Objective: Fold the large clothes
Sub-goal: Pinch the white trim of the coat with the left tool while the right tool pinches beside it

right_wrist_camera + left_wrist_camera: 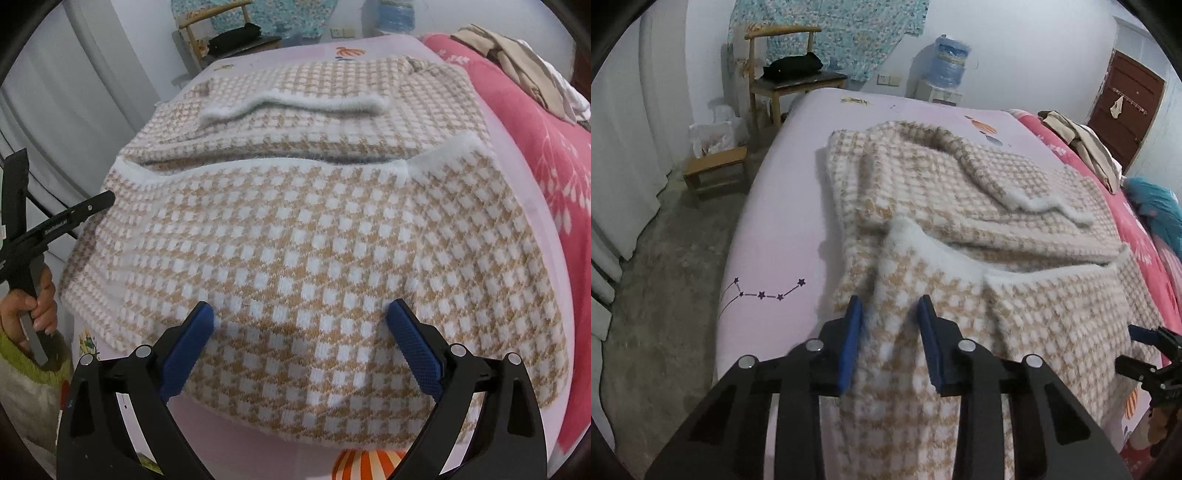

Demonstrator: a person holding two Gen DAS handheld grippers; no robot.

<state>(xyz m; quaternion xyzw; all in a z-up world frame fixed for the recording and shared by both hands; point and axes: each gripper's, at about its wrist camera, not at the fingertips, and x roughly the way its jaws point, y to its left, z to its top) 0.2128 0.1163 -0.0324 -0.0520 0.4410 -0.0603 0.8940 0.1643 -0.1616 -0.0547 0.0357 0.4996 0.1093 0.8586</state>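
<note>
- Pinching a raised fold at the near left edge of the tan-and-white checked sweater [979, 229]: left gripper [891, 308], blue pads [851, 347] pressed into the knit on both sides, jaws narrowed onto the fabric.
- Hovering over the near hem of the same sweater: right gripper [300, 314], jaws spread wide, blue pads [415, 345] apart above the knit, nothing clamped between them; contact of the tips with the fabric cannot be told.
- Showing at the left edge of the right wrist view: a hand [38, 301] wrapped around the black handle of the other tool.
- Lying flat on the pale pink bedsheet [775, 221], filling most of the mattress: the sweater, sleeves folded inward across the body, white fuzzy cuffs [291, 105] resting on the chest area.
- Peeking out below the hem in the right wrist view: an orange-and-white striped print [364, 463] on the sheet.
- Running along the right side of the bed: a pink blanket [546, 147], with beige garments [517, 59] heaped at its far end.
- Standing beyond the far left corner of the bed: a wooden chair [786, 74] carrying a black item on its seat; nearer on the floor, a low wooden stool [716, 171].
- Standing against the far wall: a water dispenser [945, 70] with a blue bottle, and at far right a brown door [1123, 107].
</note>
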